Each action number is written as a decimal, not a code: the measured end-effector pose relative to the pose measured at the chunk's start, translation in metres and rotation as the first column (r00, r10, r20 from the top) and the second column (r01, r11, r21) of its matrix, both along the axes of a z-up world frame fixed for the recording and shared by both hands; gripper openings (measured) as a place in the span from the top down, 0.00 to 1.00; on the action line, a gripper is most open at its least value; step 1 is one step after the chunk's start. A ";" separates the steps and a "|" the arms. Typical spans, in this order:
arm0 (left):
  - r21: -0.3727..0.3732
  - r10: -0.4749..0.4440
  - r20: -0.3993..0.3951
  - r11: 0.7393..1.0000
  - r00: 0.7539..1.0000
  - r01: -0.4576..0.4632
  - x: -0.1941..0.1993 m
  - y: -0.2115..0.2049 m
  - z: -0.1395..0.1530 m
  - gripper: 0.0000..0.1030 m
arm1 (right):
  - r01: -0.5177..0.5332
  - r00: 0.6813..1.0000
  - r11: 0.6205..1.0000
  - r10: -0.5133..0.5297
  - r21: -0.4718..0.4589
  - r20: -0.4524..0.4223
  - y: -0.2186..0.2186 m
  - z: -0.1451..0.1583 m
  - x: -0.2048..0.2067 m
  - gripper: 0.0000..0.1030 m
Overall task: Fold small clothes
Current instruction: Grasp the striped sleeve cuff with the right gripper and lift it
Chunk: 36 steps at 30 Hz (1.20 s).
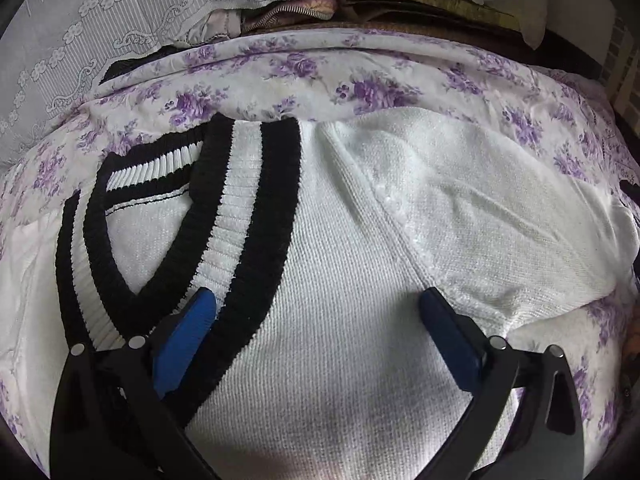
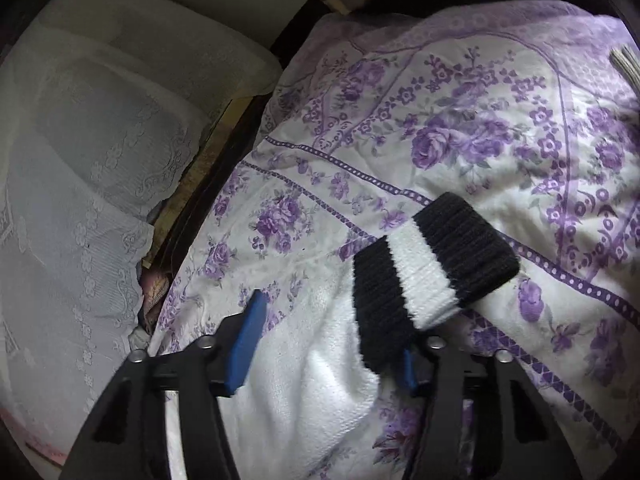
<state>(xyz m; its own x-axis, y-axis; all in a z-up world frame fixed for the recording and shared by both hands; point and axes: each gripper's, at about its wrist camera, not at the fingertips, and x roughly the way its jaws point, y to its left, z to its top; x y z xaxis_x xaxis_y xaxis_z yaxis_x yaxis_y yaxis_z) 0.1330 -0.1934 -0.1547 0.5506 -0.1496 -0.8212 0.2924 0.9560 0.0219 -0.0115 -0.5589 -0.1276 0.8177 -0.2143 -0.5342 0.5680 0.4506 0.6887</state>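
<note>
In the left wrist view the left gripper [image 1: 316, 304] is hovering spread apart over one white knit sweater [image 1: 340, 280] lying on the purple-flowered bedsheet [image 1: 360, 80], while the right gripper [image 2: 332, 328] is gaping beside its single striped cuff [image 2: 432, 264] (bare sheet beyond).

Purple-floral bedspread [image 1: 380, 80], white knit sweater [image 1: 340, 260] lying flat on it

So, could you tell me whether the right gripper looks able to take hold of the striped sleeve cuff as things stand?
Probably yes: the right gripper is open, and the striped cuff lies just ahead by its right finger, with nothing over it.
</note>
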 end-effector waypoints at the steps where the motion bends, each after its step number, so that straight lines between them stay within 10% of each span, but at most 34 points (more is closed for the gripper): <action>1: -0.003 -0.002 0.000 1.000 1.000 0.002 0.000 0.000 0.000 0.04 | 0.010 1.000 1.000 -0.011 0.021 0.010 -0.003 -0.003 -0.003 0.62; 5: -0.013 -0.007 -0.004 1.000 1.000 0.007 0.000 0.002 0.000 0.04 | 0.003 0.999 0.999 -0.005 0.041 0.035 -0.003 -0.005 -0.005 0.89; 20: -0.151 0.061 -0.109 0.985 0.992 -0.077 0.055 0.050 0.017 0.04 | -0.286 0.949 0.885 0.315 -0.368 0.018 0.120 0.092 0.029 0.89; 36: -0.243 0.072 -0.150 0.964 0.986 -0.107 0.062 0.081 0.018 0.04 | -0.579 0.785 0.694 0.617 -0.429 -0.062 0.270 0.112 0.094 0.89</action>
